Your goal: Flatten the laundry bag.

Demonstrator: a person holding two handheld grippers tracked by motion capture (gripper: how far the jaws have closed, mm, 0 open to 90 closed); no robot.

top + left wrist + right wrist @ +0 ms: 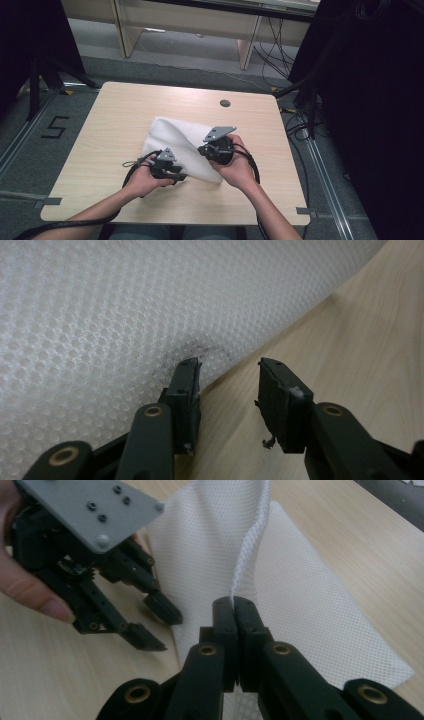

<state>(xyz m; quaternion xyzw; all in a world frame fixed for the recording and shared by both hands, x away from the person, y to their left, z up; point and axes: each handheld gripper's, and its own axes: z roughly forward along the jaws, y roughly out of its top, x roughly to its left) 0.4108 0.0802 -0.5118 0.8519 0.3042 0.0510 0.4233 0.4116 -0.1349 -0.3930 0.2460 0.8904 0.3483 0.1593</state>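
Observation:
A white mesh cloth (pixel 170 135) lies rumpled in the middle of the wooden table (pixel 115 115). My right gripper (pixel 233 602) is shut on a pinched fold of the cloth (pixel 300 590), and the fold rises from its tips as a narrow ridge. In the high view the right gripper (pixel 212 150) sits over the cloth's near right part. My left gripper (pixel 227 377) is open at the cloth's near edge; one jaw rests against the mesh (pixel 100 305) and bare wood shows between the jaws. The left gripper (pixel 162 630) also appears open in the right gripper view, just beside the cloth.
A round cable hole (pixel 225 103) sits near the table's far edge. Black cables (pixel 300 125) trail on the floor at the right. A tripod leg (pixel 35 85) stands at the left, by a floor mark "5" (pixel 54 127).

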